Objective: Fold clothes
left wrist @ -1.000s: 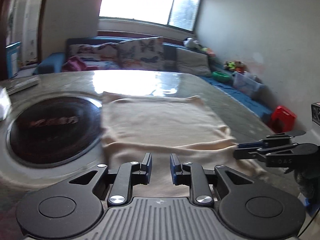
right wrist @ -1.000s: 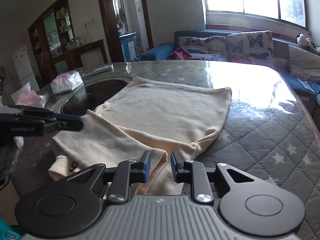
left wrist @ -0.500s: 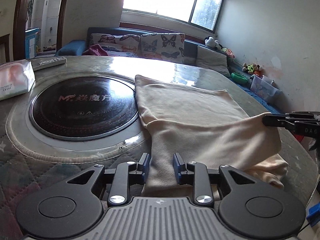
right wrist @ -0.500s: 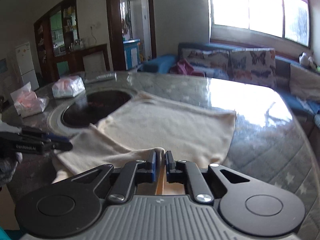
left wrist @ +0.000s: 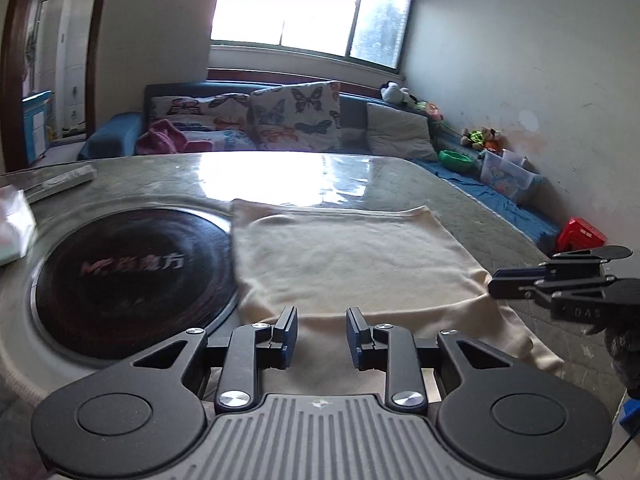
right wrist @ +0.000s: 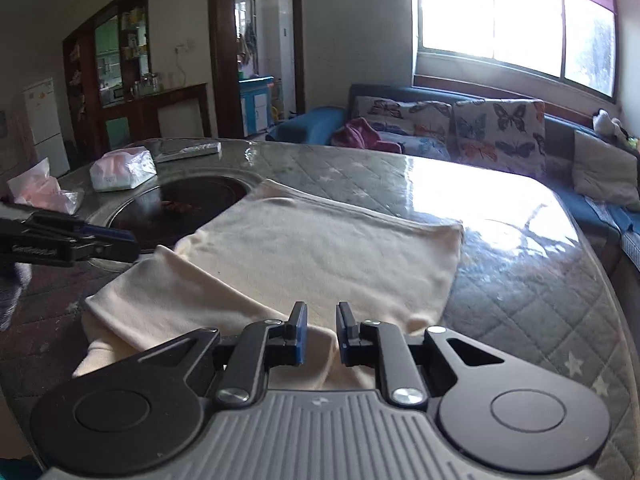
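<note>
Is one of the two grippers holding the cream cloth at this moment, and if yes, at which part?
Nothing is held. The left gripper and the right gripper both hover above the near edge of the cream cloth, jaws apart and empty.

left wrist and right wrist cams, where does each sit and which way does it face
Left wrist: sits behind the left tool, facing the sofa and window across the cloth; the right tool shows at its right edge.
Right wrist: sits behind the right tool, facing the doorway and sofa; the left tool shows at its left edge.
Shared: cloth, cooktop, table, sofa.
</note>
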`<state>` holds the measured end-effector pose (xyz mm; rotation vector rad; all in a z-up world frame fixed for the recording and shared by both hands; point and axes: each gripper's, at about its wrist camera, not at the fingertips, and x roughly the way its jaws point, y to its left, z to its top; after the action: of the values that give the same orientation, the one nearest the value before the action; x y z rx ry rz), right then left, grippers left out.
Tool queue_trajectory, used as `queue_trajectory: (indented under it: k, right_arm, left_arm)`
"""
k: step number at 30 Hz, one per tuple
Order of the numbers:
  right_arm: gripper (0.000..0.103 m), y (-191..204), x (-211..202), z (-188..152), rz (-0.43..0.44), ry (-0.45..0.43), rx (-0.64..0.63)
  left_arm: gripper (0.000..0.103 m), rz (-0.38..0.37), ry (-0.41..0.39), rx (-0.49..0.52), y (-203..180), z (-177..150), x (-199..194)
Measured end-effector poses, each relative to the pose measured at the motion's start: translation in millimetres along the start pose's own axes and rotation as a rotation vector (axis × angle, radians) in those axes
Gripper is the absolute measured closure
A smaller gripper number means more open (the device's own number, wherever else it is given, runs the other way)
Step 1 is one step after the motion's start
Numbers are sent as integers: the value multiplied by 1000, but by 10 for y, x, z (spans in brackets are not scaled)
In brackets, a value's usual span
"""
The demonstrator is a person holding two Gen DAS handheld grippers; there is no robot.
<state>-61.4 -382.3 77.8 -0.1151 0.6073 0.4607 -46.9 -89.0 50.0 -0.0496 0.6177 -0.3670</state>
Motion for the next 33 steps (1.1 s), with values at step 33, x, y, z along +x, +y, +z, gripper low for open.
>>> queue_trajectory:
  k: [33]
  right_arm:
    - [87, 179, -262, -307, 112, 131, -67]
  left_arm:
    - [64, -126, 75, 383, -470, -453, -261]
